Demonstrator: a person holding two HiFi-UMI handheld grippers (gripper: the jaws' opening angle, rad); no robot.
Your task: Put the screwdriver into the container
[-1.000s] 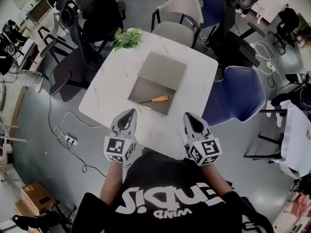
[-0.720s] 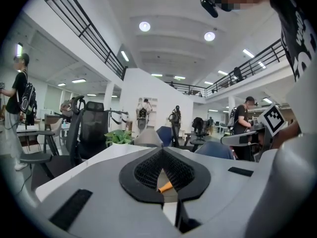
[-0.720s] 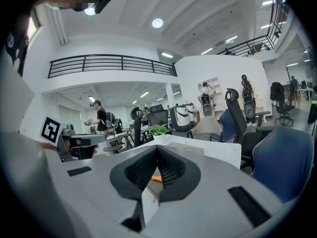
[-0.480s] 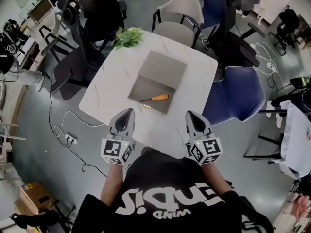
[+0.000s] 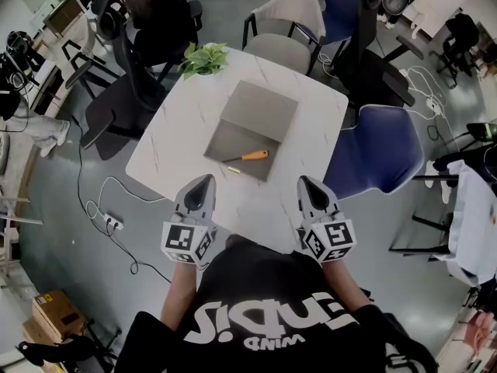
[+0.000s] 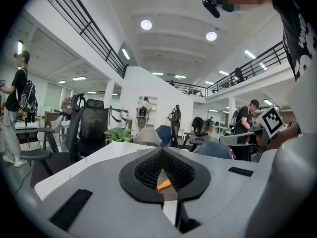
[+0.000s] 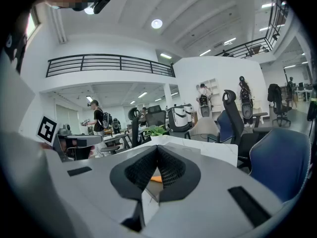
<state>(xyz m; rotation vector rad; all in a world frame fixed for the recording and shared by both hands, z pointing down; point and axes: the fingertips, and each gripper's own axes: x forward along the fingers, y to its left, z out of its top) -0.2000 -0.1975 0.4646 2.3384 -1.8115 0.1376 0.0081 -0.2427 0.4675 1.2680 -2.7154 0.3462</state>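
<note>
A white marbled tabletop [image 5: 175, 142] stands in an open office, ringed by chairs.

Nearest, over the 6 o'clock edge, hang both claws. The left claw [image 5: 203, 183] and the right claw [image 5: 308, 185] are each pressed together to a point with nothing pinched. The left gripper view shows the left claw [image 6: 161, 151] with its tips meeting. The right gripper view shows the same of the right claw [image 7: 157, 149].

Beyond them lies the screwdriver [image 5: 248, 158], flat on the nearer half of the grey container [image 5: 233, 140]. It is at about 1 o'clock from the left claw and about 11 o'clock from the right, apart from both. Each gripper view catches a bit of its orange handle through the gap below the tips – left [image 6: 164, 184], right [image 7: 155, 179].

Its long axis runs nearly 9-to-3, with the handle at the 3 o'clock end, tipped slightly toward 2, and the metal shaft pointing toward 8. The handle therefore lies on the right claw's side and the shaft on the left's. Neither claw is clearly closer to the tool as a whole. My judgement is that the right claw has the straighter reach to the handle and would cross the axis almost squarely.

The container's second grey half lies further off at 12 o'clock – which half is tray and which is lid I cannot tell. A potted plant [image 5: 204, 57] sits at the far 11 o'clock corner.
</note>
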